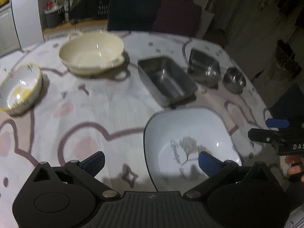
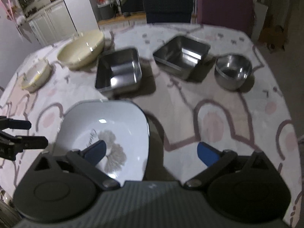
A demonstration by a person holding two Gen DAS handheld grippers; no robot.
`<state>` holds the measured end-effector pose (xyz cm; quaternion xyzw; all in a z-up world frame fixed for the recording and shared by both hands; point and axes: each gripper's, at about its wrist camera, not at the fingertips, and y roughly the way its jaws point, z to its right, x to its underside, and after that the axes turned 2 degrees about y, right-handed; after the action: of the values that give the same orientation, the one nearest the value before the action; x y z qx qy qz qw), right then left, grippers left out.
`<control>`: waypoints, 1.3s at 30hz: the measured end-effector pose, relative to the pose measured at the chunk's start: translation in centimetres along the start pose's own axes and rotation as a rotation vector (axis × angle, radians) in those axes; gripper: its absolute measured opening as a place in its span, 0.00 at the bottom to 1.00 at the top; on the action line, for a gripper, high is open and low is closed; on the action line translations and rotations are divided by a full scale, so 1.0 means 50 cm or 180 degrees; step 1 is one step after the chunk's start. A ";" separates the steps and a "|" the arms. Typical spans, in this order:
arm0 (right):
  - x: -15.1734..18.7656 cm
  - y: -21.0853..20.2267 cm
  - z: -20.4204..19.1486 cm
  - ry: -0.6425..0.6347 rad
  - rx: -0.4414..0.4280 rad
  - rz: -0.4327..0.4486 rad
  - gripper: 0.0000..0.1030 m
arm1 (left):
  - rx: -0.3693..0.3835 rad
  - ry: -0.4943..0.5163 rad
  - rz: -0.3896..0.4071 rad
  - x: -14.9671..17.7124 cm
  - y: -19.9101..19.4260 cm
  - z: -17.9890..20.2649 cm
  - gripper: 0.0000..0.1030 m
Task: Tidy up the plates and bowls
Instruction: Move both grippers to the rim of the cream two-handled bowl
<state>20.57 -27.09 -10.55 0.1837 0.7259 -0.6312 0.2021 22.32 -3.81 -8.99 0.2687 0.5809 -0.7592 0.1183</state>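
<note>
A white square plate with a grey leaf print (image 1: 190, 138) (image 2: 106, 129) lies on the table nearest me. My left gripper (image 1: 152, 160) is open above the plate's left edge, its right fingertip (image 1: 208, 160) over the plate. My right gripper (image 2: 152, 152) is open above the plate's right edge, its left fingertip (image 2: 96, 150) over the plate. Behind stand a large cream bowl (image 1: 91, 54) (image 2: 81, 47), a small yellow-patterned bowl (image 1: 20, 89) (image 2: 36, 76), two rectangular steel containers (image 1: 167, 79) (image 1: 204, 67) (image 2: 117, 70) (image 2: 182, 55) and a small round steel bowl (image 1: 234, 79) (image 2: 232, 70).
The round table carries a white cloth with pink bunny outlines (image 1: 85, 117) (image 2: 218, 117). Dark and purple chairs (image 1: 133, 9) (image 2: 224, 7) stand at the far edge. The right gripper shows at the right of the left wrist view (image 1: 275, 131).
</note>
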 end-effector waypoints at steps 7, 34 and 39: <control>-0.020 -0.081 -0.026 -0.0070 -0.0107 0.0535 1.00 | -0.0127 -0.0109 0.0495 -0.029 -0.068 -0.020 1.00; -0.286 0.008 -0.172 -0.0445 -0.0633 0.1480 1.00 | -0.0623 -0.1020 0.1276 -0.182 -0.042 -0.147 1.00; -0.373 0.058 -0.173 -0.0333 -0.0608 0.1482 1.00 | -0.0618 -0.1173 0.1315 -0.231 -0.013 -0.178 1.00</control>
<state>37.43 -18.34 -2.12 0.2931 0.7090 -0.5049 0.3957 33.95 3.28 -3.76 0.2262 0.5526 -0.6959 0.3990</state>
